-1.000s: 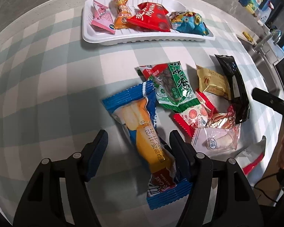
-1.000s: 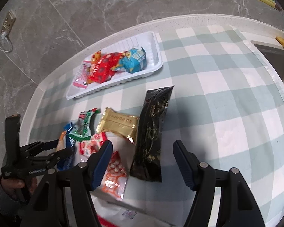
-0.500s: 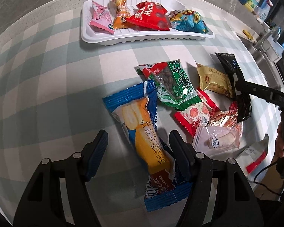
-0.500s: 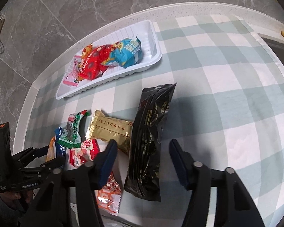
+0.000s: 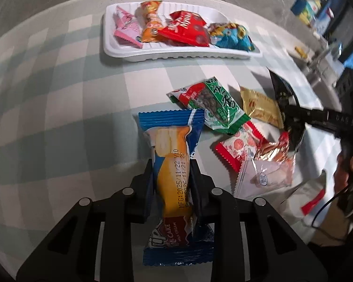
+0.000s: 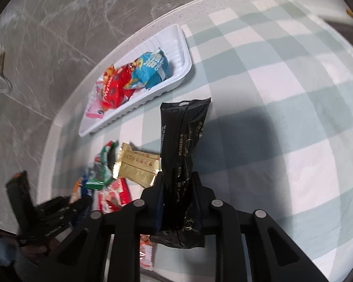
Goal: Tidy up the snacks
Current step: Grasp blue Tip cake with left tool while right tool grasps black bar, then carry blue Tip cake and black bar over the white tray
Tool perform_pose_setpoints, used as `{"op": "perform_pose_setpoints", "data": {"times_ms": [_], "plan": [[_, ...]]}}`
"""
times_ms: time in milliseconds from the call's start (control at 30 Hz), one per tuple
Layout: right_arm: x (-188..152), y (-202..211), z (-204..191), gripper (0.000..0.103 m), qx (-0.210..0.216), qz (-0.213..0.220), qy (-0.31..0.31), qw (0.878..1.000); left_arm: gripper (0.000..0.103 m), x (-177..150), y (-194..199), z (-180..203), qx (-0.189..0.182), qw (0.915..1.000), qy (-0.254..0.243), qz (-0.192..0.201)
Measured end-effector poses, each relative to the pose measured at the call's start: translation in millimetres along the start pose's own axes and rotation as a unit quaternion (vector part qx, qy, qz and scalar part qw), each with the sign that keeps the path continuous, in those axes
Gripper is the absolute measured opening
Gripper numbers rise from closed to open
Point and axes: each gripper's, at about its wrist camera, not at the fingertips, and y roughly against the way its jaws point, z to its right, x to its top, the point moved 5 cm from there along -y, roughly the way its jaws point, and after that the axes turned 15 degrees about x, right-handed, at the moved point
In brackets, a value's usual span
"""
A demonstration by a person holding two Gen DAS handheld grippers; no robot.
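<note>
While four snacks already lie in the white tray (image 5: 120, 51) at twelve o'clock, both grippers have just been closing: the left gripper (image 5: 171, 183) now pinches the blue cake packet (image 5: 174, 164), the right gripper (image 6: 178, 197) the black packet (image 6: 183, 141). Several wrappers at two o'clock remain unsorted.

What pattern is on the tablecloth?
The tablecloth has a pale green-and-white check pattern, seen best in the right wrist view.
</note>
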Motion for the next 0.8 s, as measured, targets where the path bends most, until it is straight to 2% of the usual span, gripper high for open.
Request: {"op": "perform_pose_setpoints", "data": {"times_ms": [233, 467, 800], "plan": [[-3.6, 16.6, 1.2, 0.023, 0.065, 0.022, -0.046, 0.997, 0.025, -0.7, 5.9, -10.9, -0.023, 0.9993, 0.03, -0.003], [-0.5, 27.8, -6.3, 0.023, 0.107, 0.04, -0.072, 0.991, 0.025, 8.7, 19.5, -27.1, -0.041, 0.9972, 0.061, 0.007], [24.3, 31.3, -26.5, 0.023, 0.149, 0.054, -0.075, 0.985, 0.025, 56.6, 30.5, -36.3, -0.058, 0.9944, 0.079, 0.038]]}}
